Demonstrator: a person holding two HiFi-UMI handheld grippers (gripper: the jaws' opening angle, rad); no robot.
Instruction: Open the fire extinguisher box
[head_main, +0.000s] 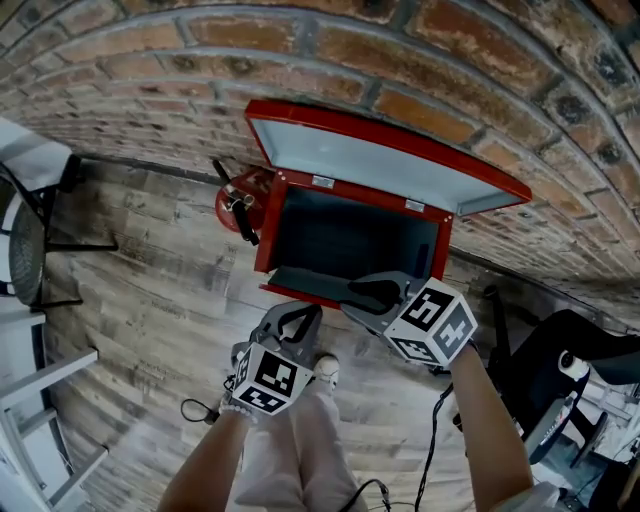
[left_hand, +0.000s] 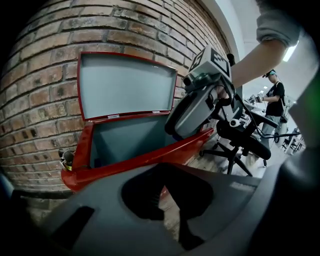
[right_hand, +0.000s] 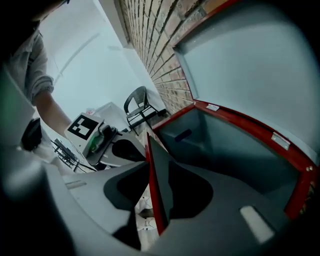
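right tool (right_hand: 152, 170) spread astride the thin, red-edged metal front flap (right_hand: 156, 205) of the box (head_main: 268, 232) — left tool (left_hand: 164, 190) pressed together, empty.

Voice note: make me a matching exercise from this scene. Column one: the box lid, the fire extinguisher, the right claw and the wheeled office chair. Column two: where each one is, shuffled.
1. lid
2. fire extinguisher
3. right claw
4. wheeled office chair

A. on the floor beside the box, at its left in the head view
B. straddling the front panel
C. swung up toward the brick wall
D. to the person's right

Pairs: 1-C, 2-A, 3-B, 4-D
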